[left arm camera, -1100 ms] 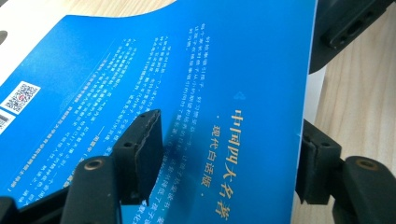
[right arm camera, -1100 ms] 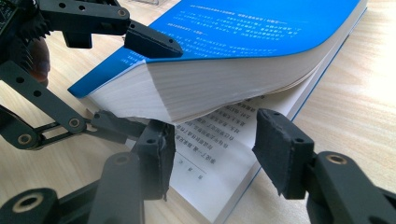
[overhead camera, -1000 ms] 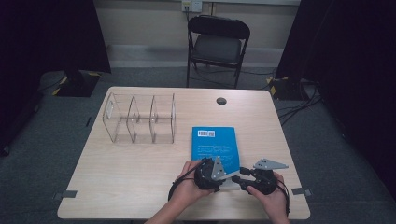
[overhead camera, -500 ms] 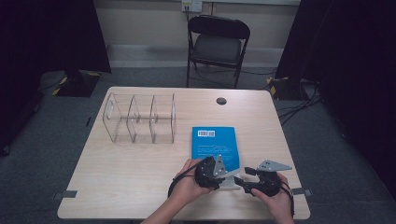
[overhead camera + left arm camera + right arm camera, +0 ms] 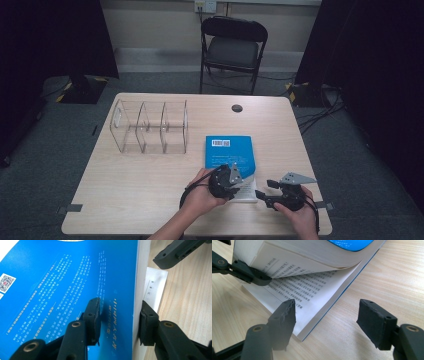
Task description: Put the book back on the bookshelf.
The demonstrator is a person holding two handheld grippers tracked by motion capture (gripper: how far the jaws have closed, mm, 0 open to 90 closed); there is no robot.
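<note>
Jaws of the left gripper (image 5: 117, 322), just closing, clamp the one blue book's (image 5: 229, 155) lifted pages; beside it, the right gripper (image 5: 332, 325), just opening, holds nothing.

left gripper (image 5: 235, 181): black body, grey three-cornered plate behind jaws, brass-ringed screws below ridged pads | right gripper (image 5: 274, 192): same build | black cables behind both

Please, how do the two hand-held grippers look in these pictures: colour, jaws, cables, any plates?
Both are black. The left gripper and the right gripper each carry a grey three-cornered plate on top and trail a black cable. Their jaw arms have brass-coloured rivets and blocky black pads, ridged on the face.
</note>
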